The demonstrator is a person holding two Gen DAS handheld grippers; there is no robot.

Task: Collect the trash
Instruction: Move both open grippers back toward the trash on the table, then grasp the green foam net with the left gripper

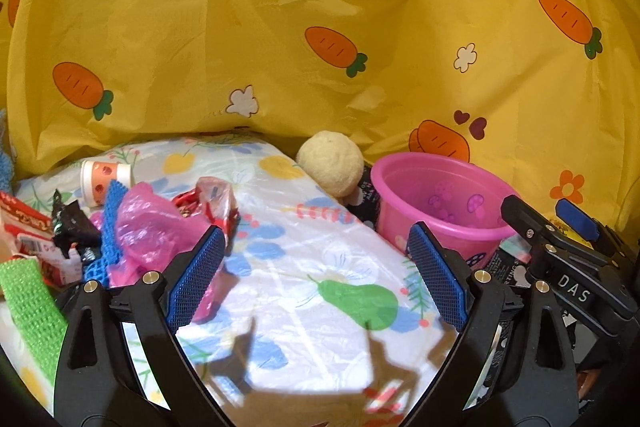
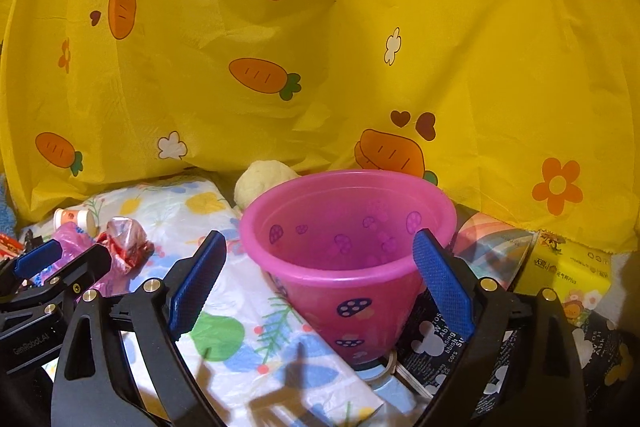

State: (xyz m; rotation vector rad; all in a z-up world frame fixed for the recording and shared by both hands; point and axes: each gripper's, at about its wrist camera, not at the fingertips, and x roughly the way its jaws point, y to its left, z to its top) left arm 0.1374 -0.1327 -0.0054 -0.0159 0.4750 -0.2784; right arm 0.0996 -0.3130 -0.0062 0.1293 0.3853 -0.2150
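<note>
— Trash is heaped at the left of the flowered plastic sheet (image 1: 328,267): a crumpled red-and-clear wrapper (image 1: 212,197), a pink plastic bag (image 1: 150,223), a black wrapper (image 1: 72,223), and a small paper cup (image 1: 105,177) lying on its side.

— And the grippers?

— Both spread wide and holding nothing. The left gripper (image 1: 316,267) hangs over bare sheet with the pile just beside its left finger. The right gripper (image 2: 320,287) faces the pink bucket (image 2: 348,227), which looks empty.

— What could go wrong?

— The bag and wrapper overlap, and blue mesh (image 1: 110,227) runs through the pile. A pinch on the bag may drag the mesh or wrapper along, or slip off thin film. The sheet itself is slick and wrinkled; a low pinch could catch it too.

— Anything in the way?

— A cream ball (image 1: 331,163) sits touching the bucket's far side, a red box (image 1: 28,231) and green mesh (image 1: 32,307) crowd the pile's left, and the yellow carrot curtain (image 1: 320,27) hangs close behind.
</note>
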